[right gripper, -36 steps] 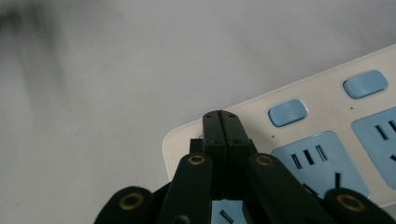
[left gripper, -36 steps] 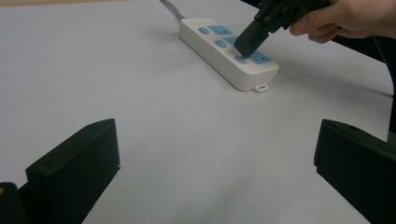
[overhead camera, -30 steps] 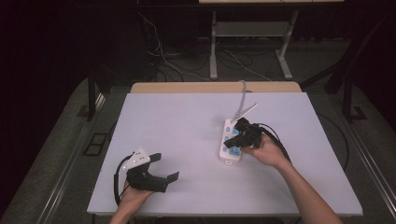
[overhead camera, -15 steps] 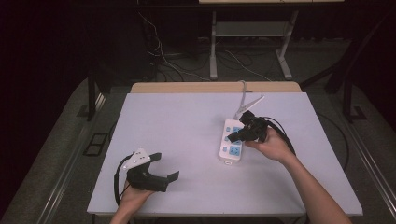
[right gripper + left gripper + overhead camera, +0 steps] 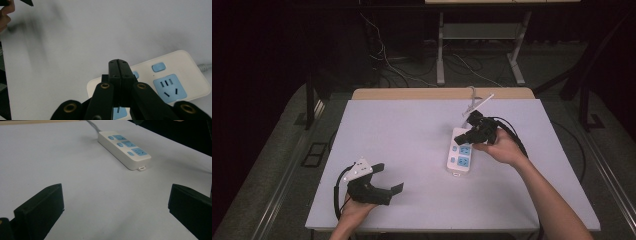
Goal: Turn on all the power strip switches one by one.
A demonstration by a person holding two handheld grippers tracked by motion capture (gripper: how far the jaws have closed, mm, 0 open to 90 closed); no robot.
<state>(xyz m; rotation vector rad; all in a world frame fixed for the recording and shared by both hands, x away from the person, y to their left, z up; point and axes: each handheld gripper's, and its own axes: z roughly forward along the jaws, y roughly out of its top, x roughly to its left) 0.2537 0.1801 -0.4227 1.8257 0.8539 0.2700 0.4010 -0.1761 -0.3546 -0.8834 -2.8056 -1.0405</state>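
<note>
Strip (image 5: 460, 153) lies right of the table's (image 5: 402, 125) centre, cord leading to the far edge. Right gripper (image 5: 473, 131) hovers over its far end, jaws pressed together, holding nothing. Left gripper (image 5: 388, 178) rests near the front-left edge, jaws wide apart, bare tabletop between.

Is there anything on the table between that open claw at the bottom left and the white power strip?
Nothing: bare white table runs from the left gripper to the power strip, plainest in the left gripper view.
</note>
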